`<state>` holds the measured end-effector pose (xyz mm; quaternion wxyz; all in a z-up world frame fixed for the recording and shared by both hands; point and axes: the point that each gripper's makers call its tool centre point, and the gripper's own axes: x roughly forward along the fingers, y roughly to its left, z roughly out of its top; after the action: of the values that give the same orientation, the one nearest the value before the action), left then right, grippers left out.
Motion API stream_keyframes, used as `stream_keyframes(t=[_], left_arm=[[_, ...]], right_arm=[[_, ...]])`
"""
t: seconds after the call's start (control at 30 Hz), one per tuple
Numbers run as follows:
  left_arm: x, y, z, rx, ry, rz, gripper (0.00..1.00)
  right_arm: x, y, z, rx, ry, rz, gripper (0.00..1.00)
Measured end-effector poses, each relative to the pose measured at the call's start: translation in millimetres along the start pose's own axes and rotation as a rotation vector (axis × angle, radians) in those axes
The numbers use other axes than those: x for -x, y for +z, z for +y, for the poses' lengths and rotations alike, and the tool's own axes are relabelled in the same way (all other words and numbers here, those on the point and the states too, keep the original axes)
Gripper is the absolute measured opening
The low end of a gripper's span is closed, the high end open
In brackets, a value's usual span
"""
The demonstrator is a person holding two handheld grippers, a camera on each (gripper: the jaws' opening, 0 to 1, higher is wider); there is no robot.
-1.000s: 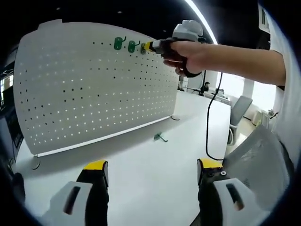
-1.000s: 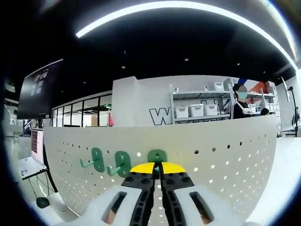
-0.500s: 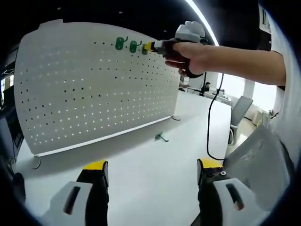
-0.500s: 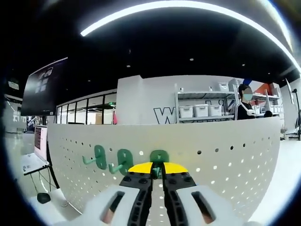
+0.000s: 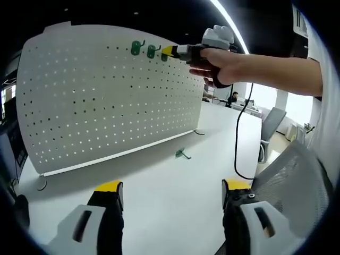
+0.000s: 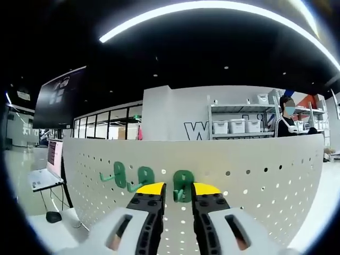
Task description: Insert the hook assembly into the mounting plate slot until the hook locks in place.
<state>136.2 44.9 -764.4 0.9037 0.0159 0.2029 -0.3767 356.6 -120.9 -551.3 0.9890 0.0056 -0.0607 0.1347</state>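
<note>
White tabletop [image 5: 159, 196] carries an upright white pegboard [image 5: 106, 101] w/ three green hooks along its top row. Right hand-held gripper [image 6: 178, 189]: jaws slightly apart, third hook [image 6: 183, 186] between tips, seated in board, not gripped. Two other hooks [image 6: 133, 178] just to its left. Left hand-held gripper [image 5: 170, 194] low over tabletop, jaws wide apart, nothing held. Spare green hook [image 5: 182, 154] lies near board base.

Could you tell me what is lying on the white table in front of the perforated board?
One small green plastic hook lies on the white table, before the white perforated board. A black cable hangs toward the table's right side. The open left tongs hide the near edge.
</note>
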Motion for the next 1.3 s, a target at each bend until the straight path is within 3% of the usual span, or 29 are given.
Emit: stream_keyframes(t=[0.43, 0.7, 1.3], left_arm=[[-0.5, -4.1, 2.5, -0.005, 0.005, 0.011, 0.78], [-1.1, -5.7, 2.6, -0.007, 0.005, 0.014, 0.78], [-1.5, -7.3, 4.3, -0.006, 0.005, 0.019, 0.79]], right_arm=[[11.3, -11.0, 4.1, 0.037, 0.068, 0.028, 0.46], [18.1, -11.1, 12.2, 0.041, 0.121, 0.009, 0.61], [28.2, -17.3, 17.2, 0.03, 0.158, 0.022, 0.61]])
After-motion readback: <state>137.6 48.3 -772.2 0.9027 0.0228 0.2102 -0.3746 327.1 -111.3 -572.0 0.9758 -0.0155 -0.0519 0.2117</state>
